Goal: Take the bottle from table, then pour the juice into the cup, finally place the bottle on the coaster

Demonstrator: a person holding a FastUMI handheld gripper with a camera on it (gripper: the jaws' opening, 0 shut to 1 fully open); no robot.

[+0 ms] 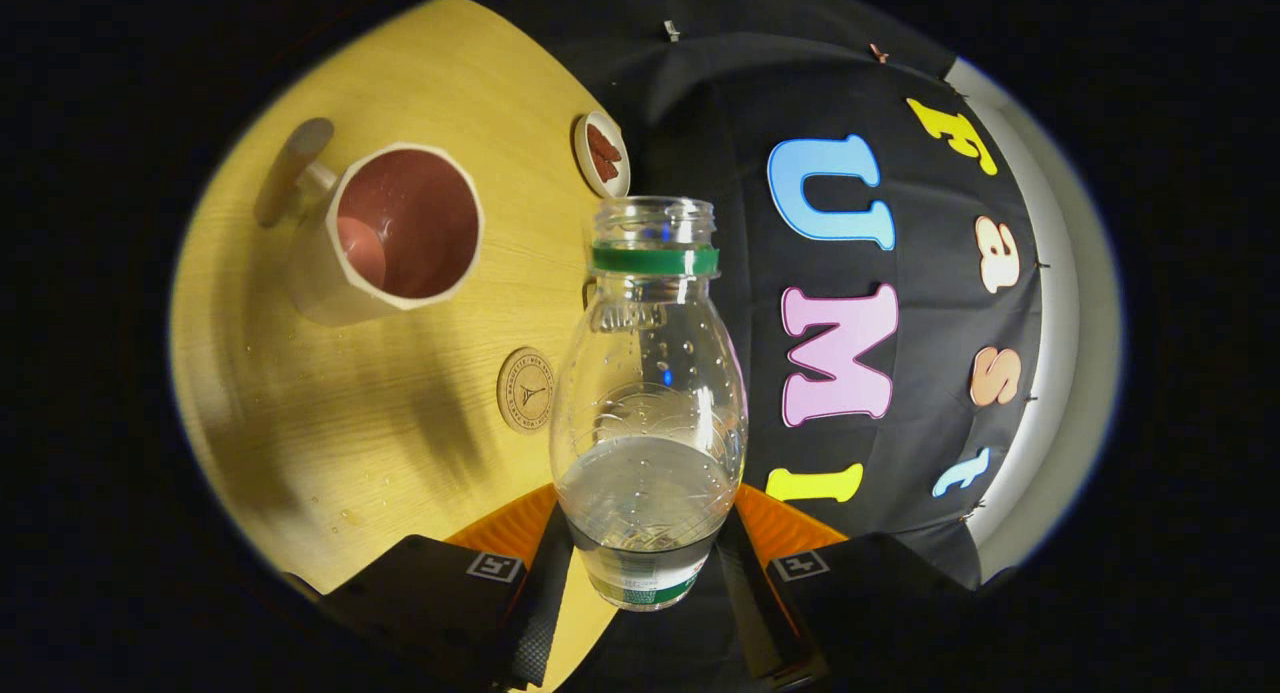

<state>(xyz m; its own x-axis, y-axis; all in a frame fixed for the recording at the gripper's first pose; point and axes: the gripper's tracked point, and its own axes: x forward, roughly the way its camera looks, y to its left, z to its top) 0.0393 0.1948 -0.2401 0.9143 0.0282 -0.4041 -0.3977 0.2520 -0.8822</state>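
- Light wooden table [300, 423], round-edged, dark shadows falling across its grain.
- Black cloth wall [720, 103] hangs creased just behind the table.
- Pale wall strip [1060, 303] glows brightly beyond the cloth's far edge.

The bottle [648, 393] stands at centre frame, clamped between the fingers of the claw [648, 563]. On the surface [300, 423], the coaster [526, 389] lies just left of it, the cup [395, 233] upper left, a small dish [602, 154] beyond.
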